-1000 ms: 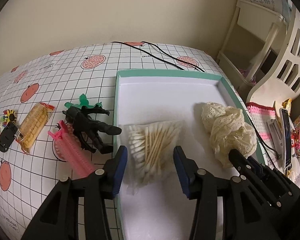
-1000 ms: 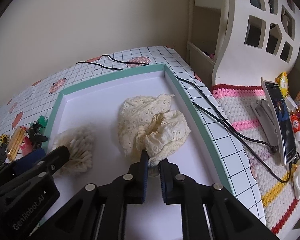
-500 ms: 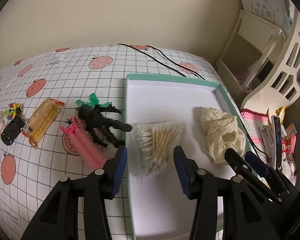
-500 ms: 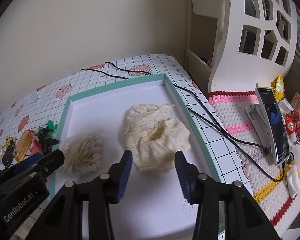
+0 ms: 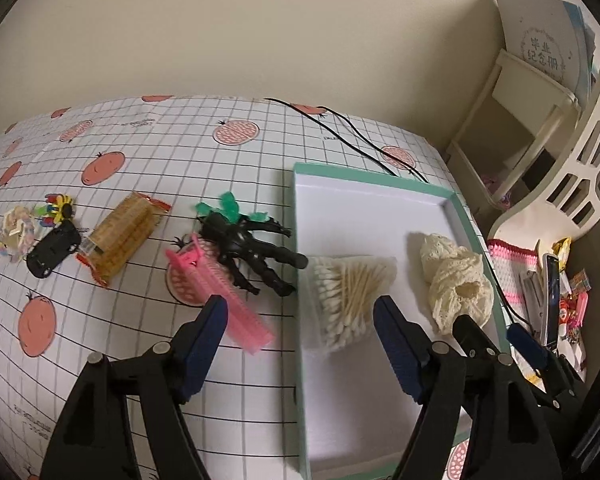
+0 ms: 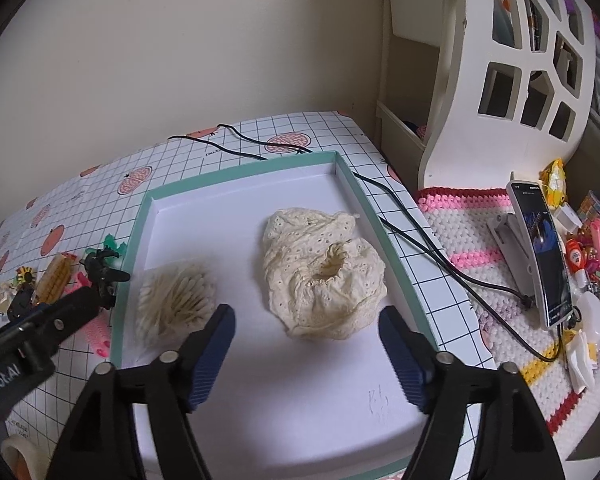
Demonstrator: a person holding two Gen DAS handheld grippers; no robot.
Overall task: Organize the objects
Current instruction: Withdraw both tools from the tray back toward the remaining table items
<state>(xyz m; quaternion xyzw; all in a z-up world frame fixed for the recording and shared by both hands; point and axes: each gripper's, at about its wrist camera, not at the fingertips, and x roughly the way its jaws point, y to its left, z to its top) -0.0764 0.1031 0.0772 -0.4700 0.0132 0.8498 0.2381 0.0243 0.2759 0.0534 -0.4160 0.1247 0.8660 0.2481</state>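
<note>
Two things lie in the teal-rimmed tray (image 6: 138, 232): a bag of cotton swabs (image 5: 350, 288) just ahead of the empty, spread left gripper (image 5: 300, 322), and a cream lace cloth (image 6: 322, 274) ahead of the right gripper (image 6: 306, 334), also agape and empty.

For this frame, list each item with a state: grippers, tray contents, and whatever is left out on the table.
left gripper: open, holding nothing
right gripper: open, holding nothing
tray: holds two items
lace cloth: crumpled, in tray
cotton swabs: bagged, in tray
black figure: lying on table beside tray
pink comb: flat on table
snack packet: sealed, on table
toy car: on table
phone: propped up, screen lit
</note>
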